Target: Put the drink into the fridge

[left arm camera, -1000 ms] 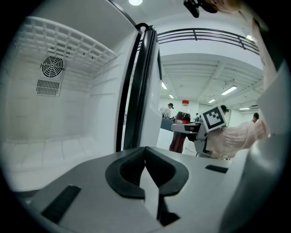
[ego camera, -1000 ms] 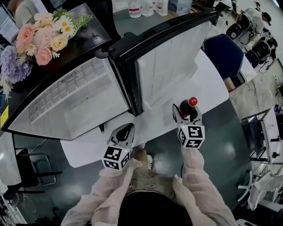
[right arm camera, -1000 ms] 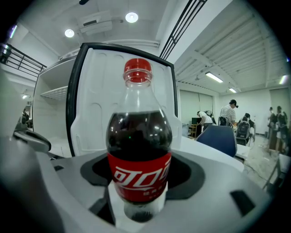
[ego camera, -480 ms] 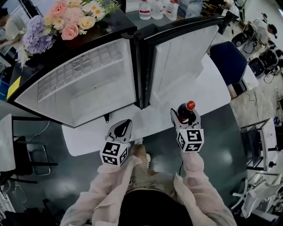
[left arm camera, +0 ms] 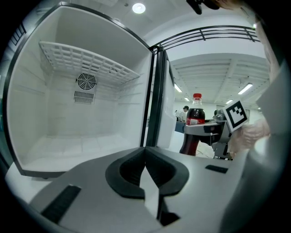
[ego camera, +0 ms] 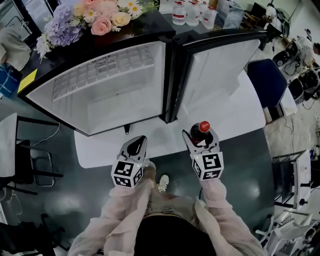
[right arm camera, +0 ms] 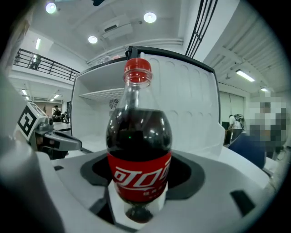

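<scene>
The drink is a cola bottle (ego camera: 202, 127) with a red cap and red label, standing upright between the jaws of my right gripper (ego camera: 200, 135), which is shut on it. In the right gripper view the bottle (right arm camera: 138, 150) fills the middle, with the open fridge (right arm camera: 91, 113) behind it. The fridge (ego camera: 115, 95) is white inside, and its door (ego camera: 220, 70) swings out to the right. My left gripper (ego camera: 136, 146) hangs before the fridge opening, shut with nothing in it (left arm camera: 146, 170). From the left gripper view the bottle (left arm camera: 194, 123) shows at right.
A white wire shelf (ego camera: 100, 67) sits high in the fridge. Flowers (ego camera: 95, 17) lie on top of it, with water bottles (ego camera: 192, 12) behind. The fridge stands on a white table (ego camera: 240, 115), and a blue chair (ego camera: 267, 82) is at right.
Both grippers have moved left across the front of the fridge, and the right one now holds the bottle nearer the hinge edge. The grip on the bottle is unchanged.
</scene>
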